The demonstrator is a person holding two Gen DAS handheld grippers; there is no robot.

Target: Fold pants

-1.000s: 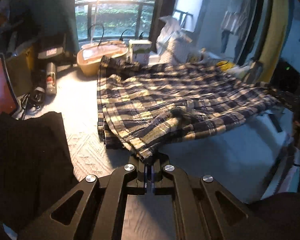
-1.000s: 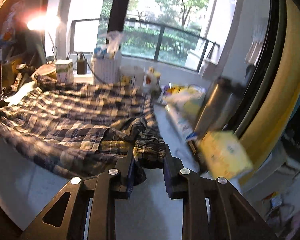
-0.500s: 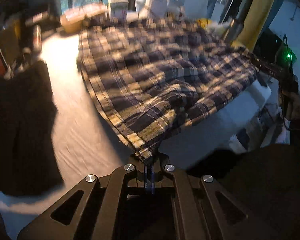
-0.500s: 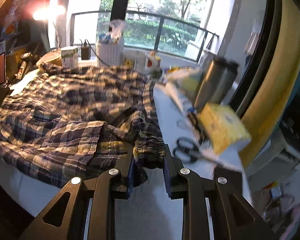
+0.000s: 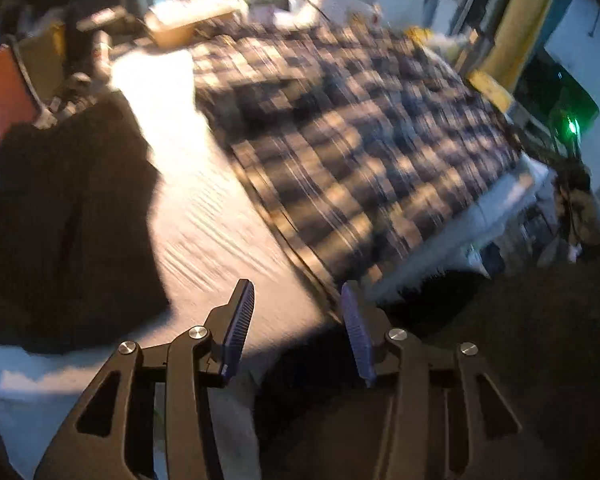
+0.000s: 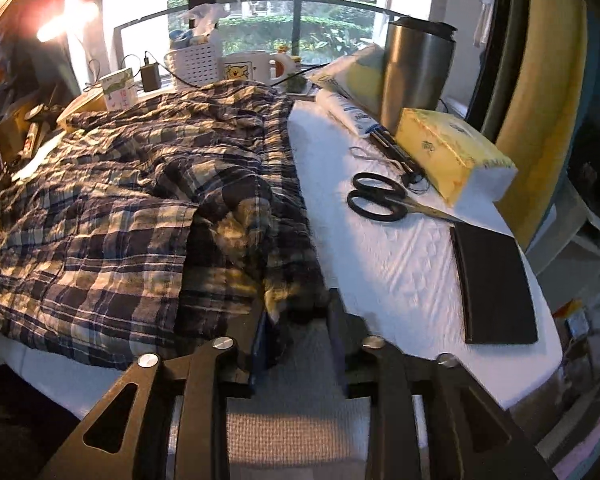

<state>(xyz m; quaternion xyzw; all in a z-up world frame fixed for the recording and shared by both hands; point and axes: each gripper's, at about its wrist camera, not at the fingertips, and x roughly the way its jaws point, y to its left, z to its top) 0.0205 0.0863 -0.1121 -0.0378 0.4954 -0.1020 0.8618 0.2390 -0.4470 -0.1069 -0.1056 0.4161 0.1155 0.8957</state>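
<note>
The left claw (image 5: 296, 320) is gaping wide, gripping nothing; the right claw (image 6: 296, 336) is straddling the plaid pants (image 6: 148, 200) at their waistband corner, seemingly parted. The pants are lying spread on the table (image 6: 400, 256), so regripping likely comes next.

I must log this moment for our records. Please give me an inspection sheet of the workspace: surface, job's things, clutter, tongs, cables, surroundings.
Surface: white padded table cover, partly bare.
Job's things: plaid pants spread flat, wrinkled, near edge overhanging the table.
Clutter: scissors, yellow tissue box, steel tumbler, flat black item, dark garment to the pants' left.
Tongs: left tongs open, empty, view blurred; right tongs around the pants' corner, grip cannot be told.
Cables: charger with cord by the window.
Surroundings: window with railing, greenery outside.
</note>
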